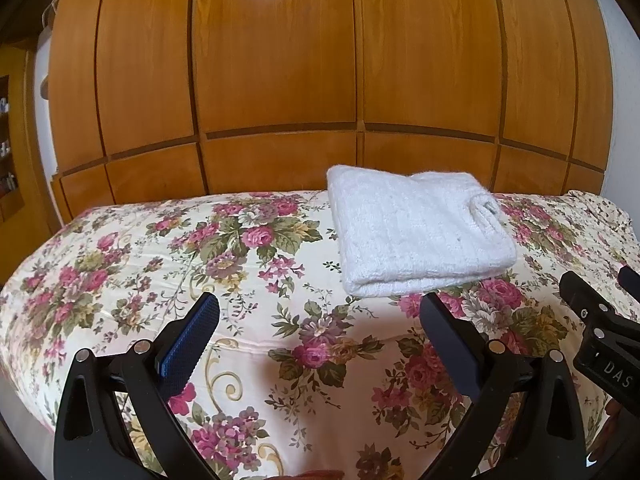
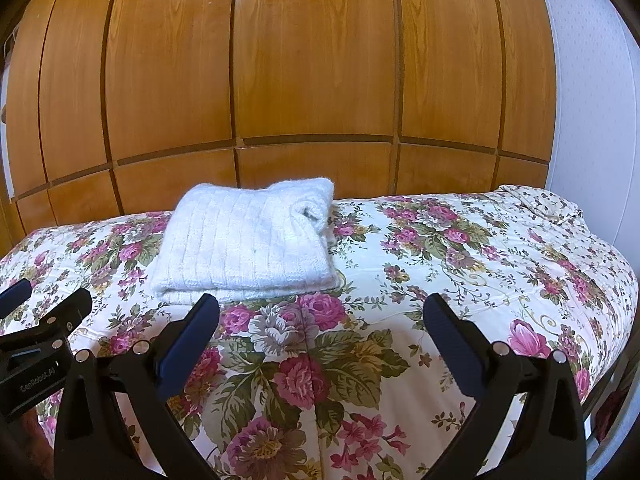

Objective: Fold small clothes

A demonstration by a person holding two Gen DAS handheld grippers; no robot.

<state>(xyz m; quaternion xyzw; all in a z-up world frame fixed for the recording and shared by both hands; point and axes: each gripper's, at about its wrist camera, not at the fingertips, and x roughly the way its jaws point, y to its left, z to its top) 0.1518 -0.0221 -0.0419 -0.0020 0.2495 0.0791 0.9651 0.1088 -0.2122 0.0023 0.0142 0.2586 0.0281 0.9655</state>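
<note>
White knitted sweater [image 1: 420, 236] lies folded flat on the floral bedspread [image 1: 160, 264], rolled end toward the wardrobe [image 1: 276, 60]; both grippers, left [image 1: 320, 320] and right [image 2: 320, 316], gape empty.

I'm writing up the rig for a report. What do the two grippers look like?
Both match: the left gripper and right gripper have black, curved plastic frames with silver rivets and dark blue textured pads. White lettering marks their bodies: "DAS" on the right one, "GenRobot.AI" on the left.

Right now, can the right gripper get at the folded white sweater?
Probably yes. The right gripper has its jaws open and empty, and only bare floral bedspread lies between it and the white sweater, ahead and to its left.
</note>
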